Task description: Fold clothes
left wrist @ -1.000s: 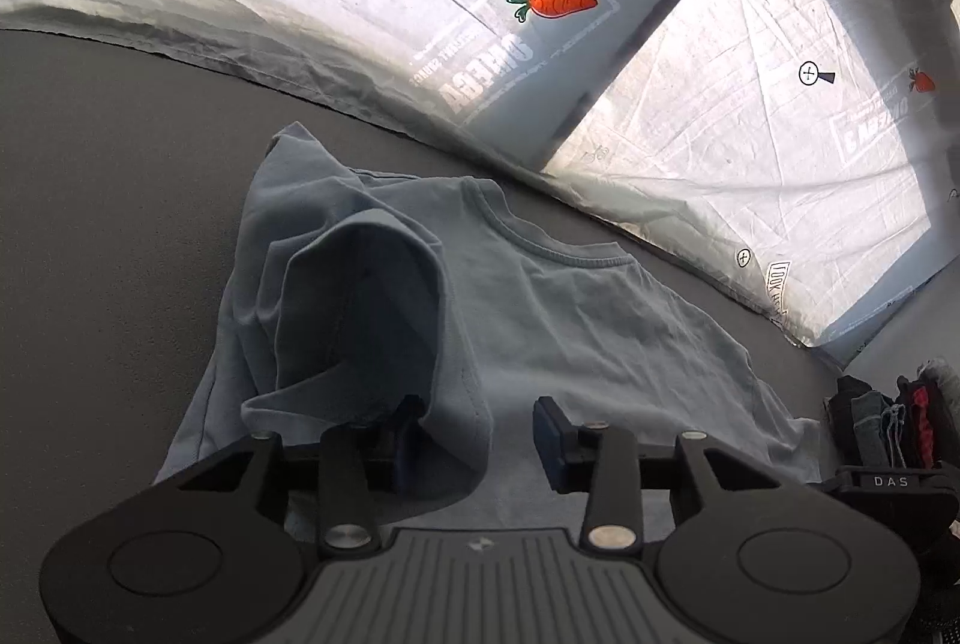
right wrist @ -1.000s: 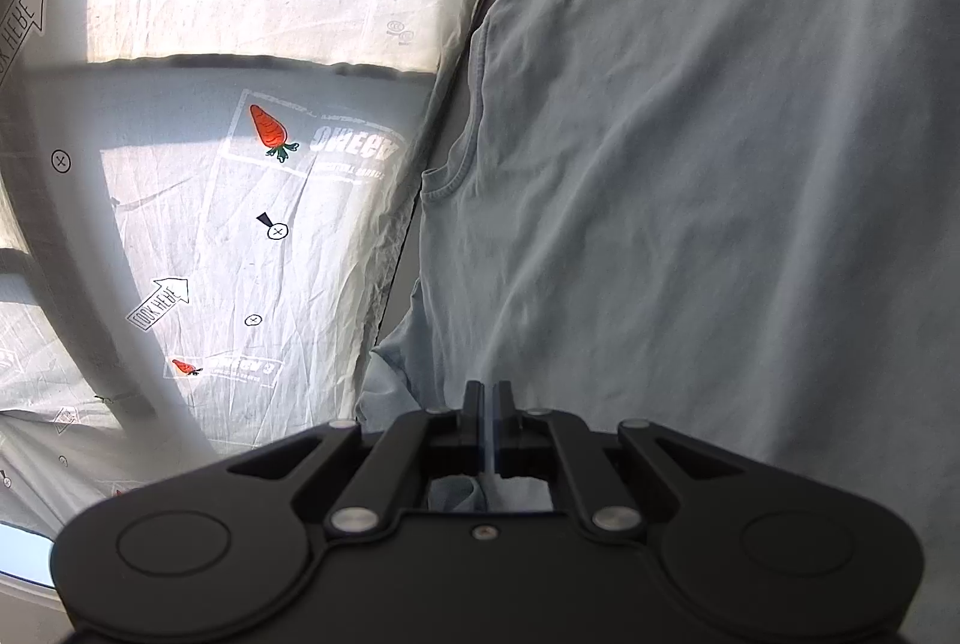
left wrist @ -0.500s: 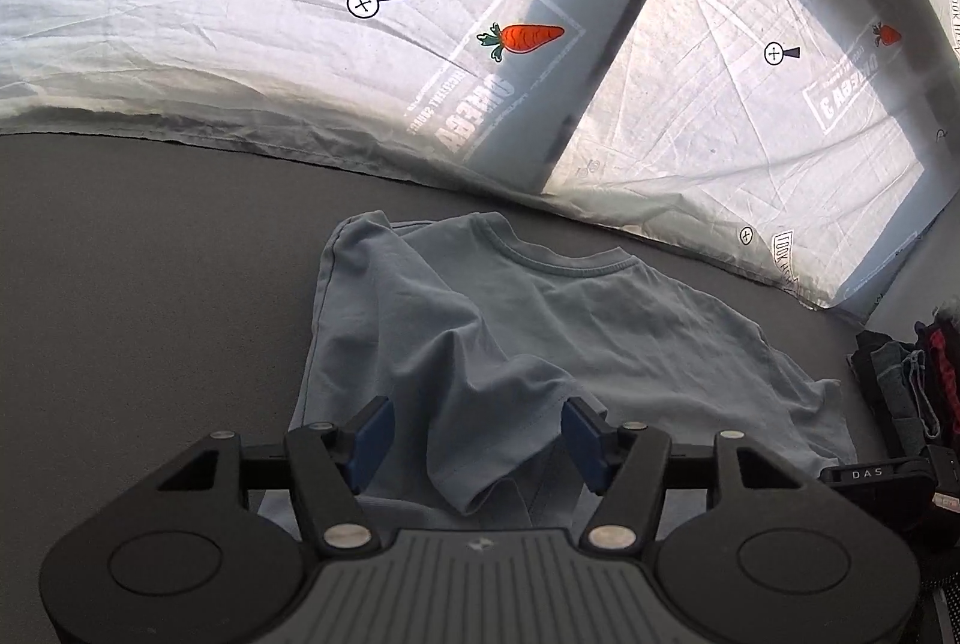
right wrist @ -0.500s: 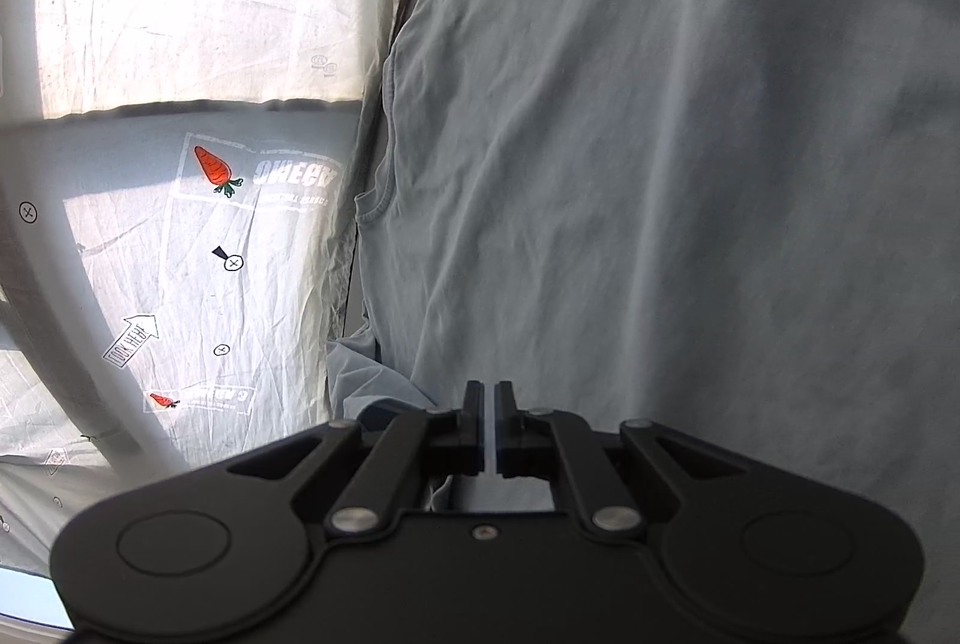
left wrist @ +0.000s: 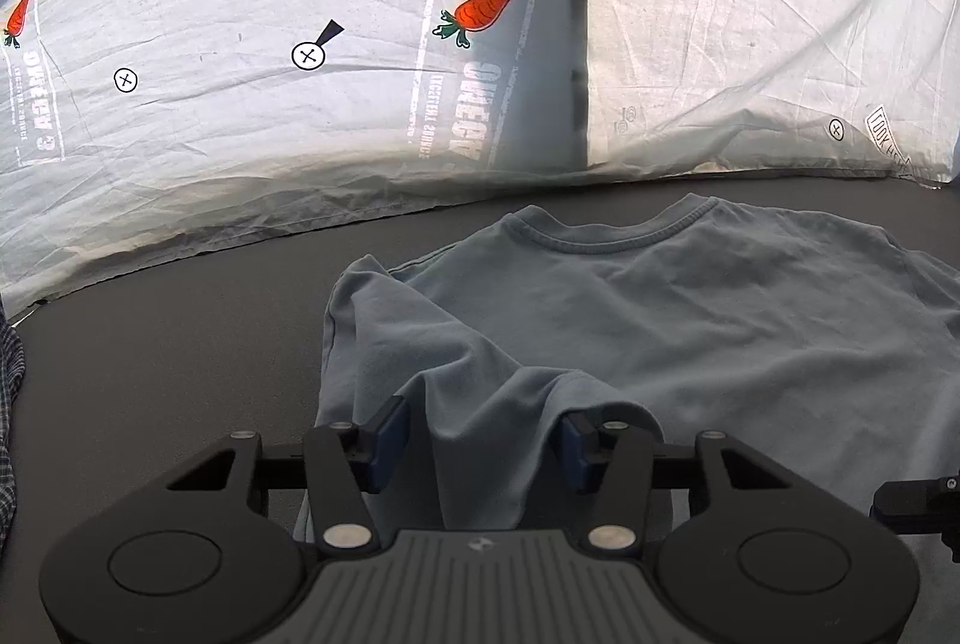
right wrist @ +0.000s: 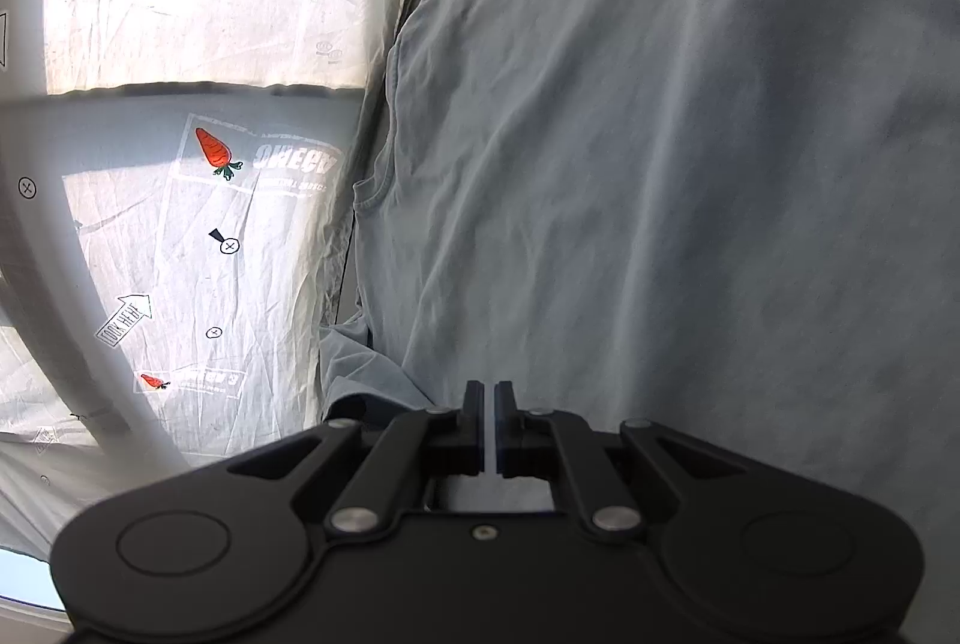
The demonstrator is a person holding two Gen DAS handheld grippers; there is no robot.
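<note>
Left wrist view: left claw (left wrist: pixel 480 443), jaws just narrowing, straddles a raised sleeve fold of the blue T-shirt (left wrist: pixel 690 308), pads not pressing; right claw (right wrist: pixel 489 425) clenched on shirt fabric.

1. From my left wrist view, the t-shirt (left wrist: pixel 690 308) lies on the table (left wrist: pixel 180 320), collar toward the printed sheet (left wrist: pixel 240 104) behind.
2. A raised fold sits between my left gripper (left wrist: pixel 483 437) fingers.
3. Far left, possibly another garment (left wrist: pixel 9 404).

Strong daylight glows through the thin printed sheet (left wrist: pixel 252 62) behind, washing out its brightest patches. The foreground is dim and shadowed. Both fisheye pictures curve and darken at the corners.
</note>
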